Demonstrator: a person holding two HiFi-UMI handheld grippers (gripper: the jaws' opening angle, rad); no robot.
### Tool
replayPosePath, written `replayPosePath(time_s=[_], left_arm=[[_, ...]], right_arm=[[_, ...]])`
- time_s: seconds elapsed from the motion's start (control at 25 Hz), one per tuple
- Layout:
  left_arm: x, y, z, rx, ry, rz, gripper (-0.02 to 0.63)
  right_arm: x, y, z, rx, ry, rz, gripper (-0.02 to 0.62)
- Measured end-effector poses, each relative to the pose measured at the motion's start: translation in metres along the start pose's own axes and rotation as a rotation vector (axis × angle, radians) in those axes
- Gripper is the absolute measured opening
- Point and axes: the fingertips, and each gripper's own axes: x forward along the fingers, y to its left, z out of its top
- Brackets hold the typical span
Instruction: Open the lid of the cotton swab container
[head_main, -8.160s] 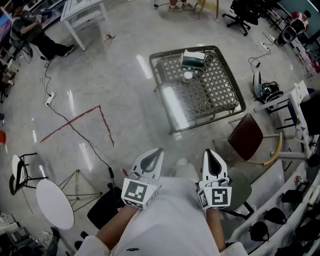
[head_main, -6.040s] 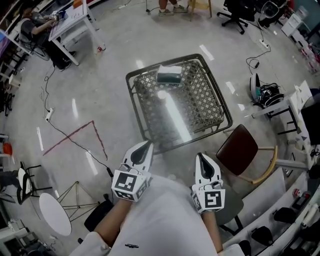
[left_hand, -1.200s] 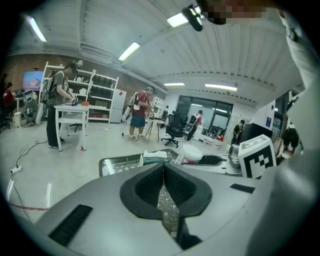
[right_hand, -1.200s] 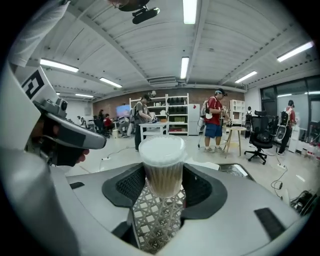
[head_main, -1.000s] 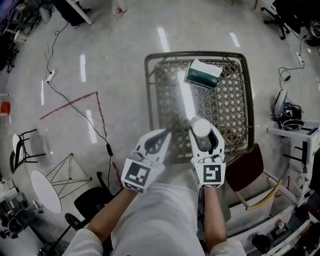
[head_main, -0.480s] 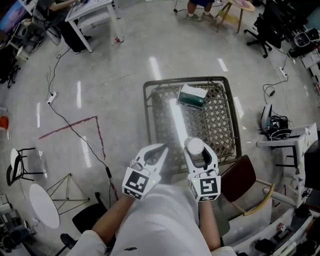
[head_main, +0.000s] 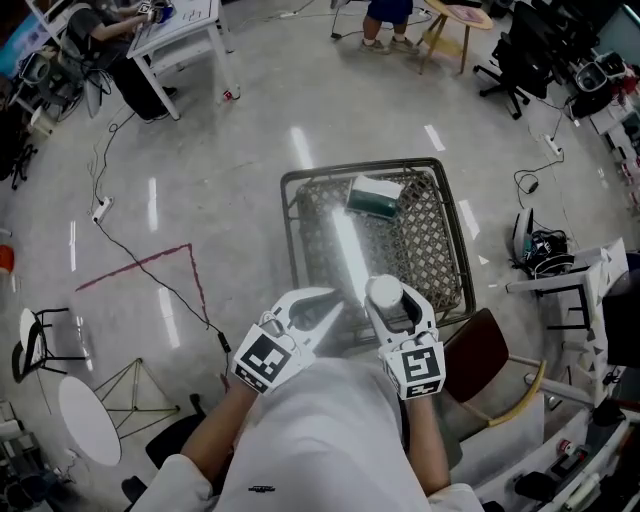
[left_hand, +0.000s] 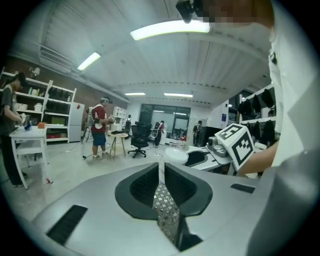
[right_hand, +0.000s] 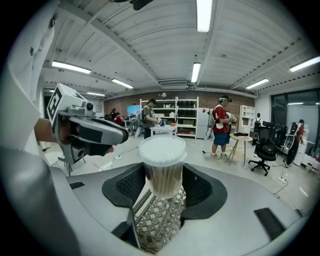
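The cotton swab container (right_hand: 162, 172) is a clear round tub of swabs with a white lid (right_hand: 162, 148), and it stands upright between my right gripper's jaws. My right gripper (head_main: 388, 303) is shut on the container (head_main: 385, 293) and holds it up over the near edge of the lattice table (head_main: 440, 245). The left gripper (head_main: 333, 302) is shut with nothing in it and sits just left of the container, its tips pointing toward it. Seen from the left gripper view, the white lid (left_hand: 175, 156) lies just beyond the closed tips (left_hand: 160, 163).
A green and white tissue box (head_main: 374, 196) lies at the table's far side. A dark red chair (head_main: 484, 345) stands at the table's near right corner. Cables and red tape lines (head_main: 150, 262) cross the floor to the left. People stand at desks far off.
Both grippers have risen together, the right one carrying the container up off the table. The left gripper has rolled and tilted toward the container.
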Motion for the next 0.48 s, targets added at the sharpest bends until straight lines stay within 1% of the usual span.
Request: replayPosePath(time_s=[0.04, 0.08, 0.12, 0.16, 0.24, 0.28, 0.4, 0.48], left_arm=[[0.001, -0.003, 0.003, 0.023, 0.011, -0.033, 0.018], [0.002, -0.005, 0.006, 0.051, 0.024, -0.064, 0.082], [0.003, -0.008, 0.009, 0.085, 0.037, -0.093, 0.161], [0.004, -0.010, 0.012, 0.122, 0.048, -0.121, 0.189], [0.005, -0.016, 0.019, 0.181, 0.053, -0.180, 0.208], [0.006, -0.020, 0.023, 0.192, 0.046, -0.214, 0.219], [0.009, -0.029, 0.033, 0.198, 0.035, -0.315, 0.219], [0.008, -0.033, 0.037, 0.247, 0.050, -0.365, 0.234]], right_arm=[[0.000, 0.002, 0.002, -0.007, 0.001, 0.023, 0.225], [-0.001, 0.004, 0.004, -0.013, 0.001, 0.047, 0.225], [-0.001, 0.006, 0.006, -0.020, 0.001, 0.071, 0.225], [-0.002, 0.009, 0.009, -0.028, 0.002, 0.094, 0.225], [-0.003, 0.015, 0.014, -0.047, 0.002, 0.142, 0.225], [-0.005, 0.019, 0.016, -0.056, 0.001, 0.172, 0.225], [-0.009, 0.035, 0.023, -0.065, -0.022, 0.288, 0.225], [-0.012, 0.043, 0.027, -0.065, -0.034, 0.363, 0.225]])
